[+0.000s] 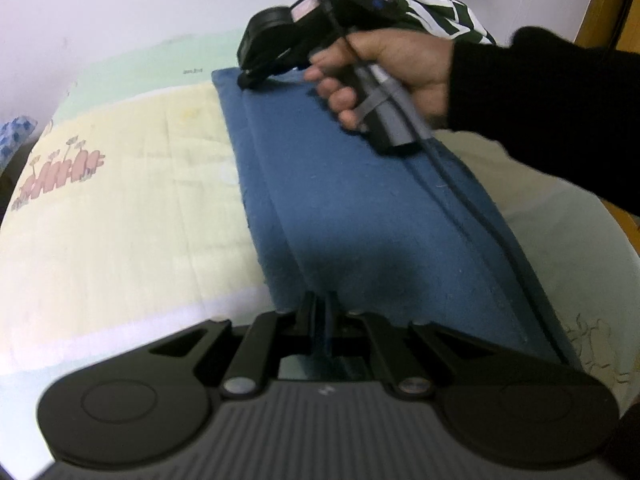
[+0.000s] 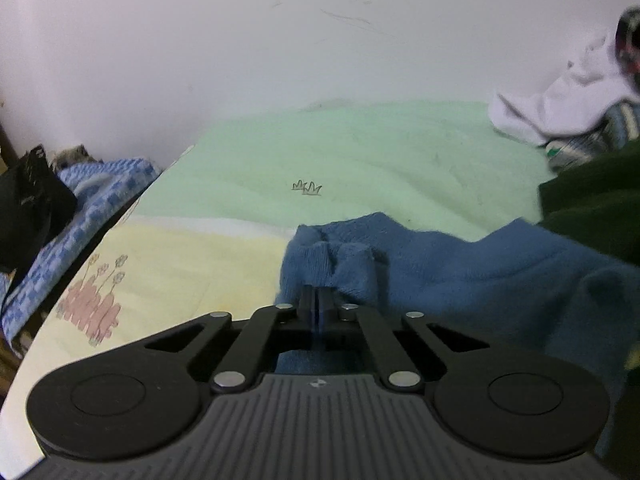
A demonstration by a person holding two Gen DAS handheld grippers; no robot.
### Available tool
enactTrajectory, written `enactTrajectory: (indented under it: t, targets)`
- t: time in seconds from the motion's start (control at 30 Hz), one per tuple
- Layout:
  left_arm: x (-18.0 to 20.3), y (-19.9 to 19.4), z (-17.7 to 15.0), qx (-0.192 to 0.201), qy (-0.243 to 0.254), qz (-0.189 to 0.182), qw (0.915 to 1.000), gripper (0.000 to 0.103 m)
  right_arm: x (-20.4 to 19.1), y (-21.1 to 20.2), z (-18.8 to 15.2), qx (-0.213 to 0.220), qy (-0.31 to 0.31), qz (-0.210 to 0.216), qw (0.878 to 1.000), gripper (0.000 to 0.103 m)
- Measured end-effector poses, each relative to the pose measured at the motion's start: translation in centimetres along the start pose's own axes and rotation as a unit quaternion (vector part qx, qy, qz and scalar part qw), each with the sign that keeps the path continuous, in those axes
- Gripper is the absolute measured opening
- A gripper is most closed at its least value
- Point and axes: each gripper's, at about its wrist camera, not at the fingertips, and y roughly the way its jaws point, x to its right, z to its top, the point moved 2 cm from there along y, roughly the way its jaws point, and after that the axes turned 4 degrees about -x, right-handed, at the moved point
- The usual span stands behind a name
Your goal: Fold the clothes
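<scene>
Both claws are clenching my blue garment on the bed: left claw gripping its near edge, right claw pinching its far corner. No writing is reading clearly.

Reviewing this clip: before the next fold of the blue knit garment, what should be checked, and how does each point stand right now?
1. Left tool clamped on the blue knit garment: ok, cloth sits between its closed fingers.
2. Right tool clamped on the garment's far end: ok, bunched cloth is pinched there.
3. Garment stretched flat between the two tools: ok in the left wrist view; a lengthwise fold ridge shows.
4. Landing area on the yellow and green bedsheet beside the garment: ok, bare.
5. Black cable from the right tool lies across the garment: not ok, it could get folded in.
6. Edges aligned underneath: cannot tell.
</scene>
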Motion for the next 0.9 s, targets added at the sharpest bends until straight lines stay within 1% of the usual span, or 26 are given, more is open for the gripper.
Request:
enactTrajectory:
  t: [0.03,0.1,0.17,0.2,0.23,0.3,0.33,0.37,0.4,0.47,0.5,0.53,0.6,0.67,0.7,0.77,0.9]
  targets:
    - [0.0,-0.1,-0.2,0.0,0.0,-0.001,1.0,0.0,0.1,-1.3,-0.4,0.003,-0.004,0.014,1.0,0.009]
    - [0.0,-0.2,-0.5,0.0,0.0,-0.003,1.0,0.0,0.6,-3.8,-1.3,0.004,-0.008,0.042,0.999,0.015]
    - [0.0,-0.3,-0.8,0.0,0.0,-0.005,1.0,0.0,1.8,-5.6,-3.4,-0.024,0.003,0.072,0.997,0.016]
    - [0.0,-0.4,-0.9,0.0,0.0,-0.006,1.0,0.0,2.1,-6.2,-4.4,-0.034,0.007,0.081,0.996,0.015]
    - [0.0,-0.4,-0.9,-0.001,0.001,-0.007,1.0,0.0,2.1,-6.4,-4.9,-0.034,0.006,0.074,0.997,0.015]
    - [0.1,-0.6,-0.8,-0.004,0.007,-0.008,0.9999,0.0,2.2,-6.9,-5.9,-0.034,0.005,0.061,0.998,0.004]
    - [0.0,-0.9,-0.7,-0.004,0.012,-0.004,0.9999,0.0,2.2,-7.1,-6.4,-0.034,0.004,0.055,0.998,0.004]
    - [0.0,-1.0,-0.2,-0.001,0.017,-0.002,0.9999,0.0,2.3,-7.3,-6.8,-0.034,0.003,0.048,0.998,0.007]
    - [-0.1,-1.4,0.0,0.006,0.02,-0.002,0.9998,0.0,2.3,-7.8,-7.2,-0.031,0.005,0.05,0.998,0.015]
    - [0.0,-2.3,0.4,0.017,0.025,-0.01,0.9995,0.0,2.1,-9.6,-7.8,-0.017,0.015,0.089,0.996,0.016]
    - [0.1,-2.5,0.3,0.019,0.028,-0.013,0.9993,0.0,1.8,-10.4,-8.6,-0.021,0.011,0.105,0.994,0.017]
    - [0.3,-2.5,0.2,0.018,0.033,-0.018,0.9991,0.0,1.3,-11.2,-9.7,-0.029,0.004,0.118,0.993,0.017]
    - [0.7,-2.6,-0.1,0.014,0.043,-0.03,0.9985,0.0,-0.5,-12.7,-12.5,-0.059,-0.02,0.129,0.99,0.017]
    - [1.1,-2.6,-0.5,0.007,0.061,-0.026,0.9978,0.0,-2.6,-13.9,-15.4,-0.082,-0.049,0.13,0.987,0.017]
    - [1.3,-2.5,-0.8,0.003,0.069,-0.024,0.9973,0.0,-3.5,-14.7,-16.9,-0.085,-0.063,0.124,0.987,0.018]
    - [0.8,-2.1,-0.9,-0.001,0.074,-0.021,0.997,0.0,-4.4,-16.5,-18.6,-0.067,-0.068,0.116,0.989,0.019]
    - [1.0,-2.2,-0.8,0.003,0.091,-0.033,0.9953,0.0,-6.1,-20.0,-22.0,-0.037,-0.076,0.1,0.991,0.02]
